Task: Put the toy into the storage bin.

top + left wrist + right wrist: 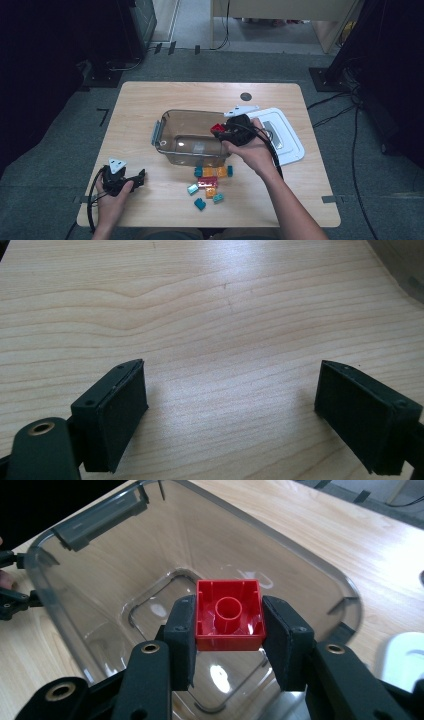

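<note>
My right gripper [229,630] is shut on a red square brick [230,615], its hollow underside facing the camera. It hangs over the right rim of a clear plastic bin [90,575], whose inside holds nothing. In the high view the right gripper [222,130] holds the red brick [217,128] at the bin [170,131] in the table's middle. My left gripper [136,178] rests on the table near the front left corner; in the left gripper view its jaws stand wide apart over bare wood, so the left gripper [230,410] is open.
Several loose bricks [209,181] in teal, orange and red lie in front of the bin. The bin's white lid [287,140] lies to its right. A dark round grommet [245,96] sits at the table's back.
</note>
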Demonstrator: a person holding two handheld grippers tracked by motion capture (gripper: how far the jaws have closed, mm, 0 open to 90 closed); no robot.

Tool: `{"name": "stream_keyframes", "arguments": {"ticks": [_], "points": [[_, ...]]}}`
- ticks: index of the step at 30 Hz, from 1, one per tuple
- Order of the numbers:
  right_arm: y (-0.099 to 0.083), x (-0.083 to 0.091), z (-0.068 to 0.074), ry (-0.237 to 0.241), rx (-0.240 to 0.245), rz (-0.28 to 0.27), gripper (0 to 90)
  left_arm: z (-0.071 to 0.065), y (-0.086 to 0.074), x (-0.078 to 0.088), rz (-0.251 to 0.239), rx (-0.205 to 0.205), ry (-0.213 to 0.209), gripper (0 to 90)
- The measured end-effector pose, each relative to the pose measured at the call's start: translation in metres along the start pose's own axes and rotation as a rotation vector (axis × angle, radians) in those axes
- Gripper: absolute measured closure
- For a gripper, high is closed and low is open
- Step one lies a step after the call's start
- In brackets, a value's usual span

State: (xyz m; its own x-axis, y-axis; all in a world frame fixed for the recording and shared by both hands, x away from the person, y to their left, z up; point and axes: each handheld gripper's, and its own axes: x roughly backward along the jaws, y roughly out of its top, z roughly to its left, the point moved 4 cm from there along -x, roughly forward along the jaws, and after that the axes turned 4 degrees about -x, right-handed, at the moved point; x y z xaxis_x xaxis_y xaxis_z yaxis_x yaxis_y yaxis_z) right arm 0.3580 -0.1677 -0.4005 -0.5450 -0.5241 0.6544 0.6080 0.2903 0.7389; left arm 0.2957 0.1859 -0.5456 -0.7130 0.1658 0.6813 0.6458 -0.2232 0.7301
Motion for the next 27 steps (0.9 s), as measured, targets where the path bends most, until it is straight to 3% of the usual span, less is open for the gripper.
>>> {"name": "stream_keyframes", "arguments": {"ticks": [4, 11, 18, 27], "points": [[0.002, -0.007, 0.0, 0.025, -0.019, -0.003, 57.3, 0.0, 0.0, 0.0, 0.0, 0.0, -0.001, 13.2], [0.003, -0.001, -0.002, 0.037, -0.034, -0.011, 53.2, 0.0, 0.0, 0.0, 0.0, -0.001, -0.001, 13.2], [0.0, 0.017, -0.007, 0.039, -0.037, -0.029, 44.9, 0.0, 0.0, 0.0, 0.001, -0.001, -0.002, 13.2], [-0.02, 0.045, -0.014, 0.011, -0.059, -0.049, 30.4, 0.0, 0.0, 0.0, 0.002, -0.001, -0.002, 13.2]]}}
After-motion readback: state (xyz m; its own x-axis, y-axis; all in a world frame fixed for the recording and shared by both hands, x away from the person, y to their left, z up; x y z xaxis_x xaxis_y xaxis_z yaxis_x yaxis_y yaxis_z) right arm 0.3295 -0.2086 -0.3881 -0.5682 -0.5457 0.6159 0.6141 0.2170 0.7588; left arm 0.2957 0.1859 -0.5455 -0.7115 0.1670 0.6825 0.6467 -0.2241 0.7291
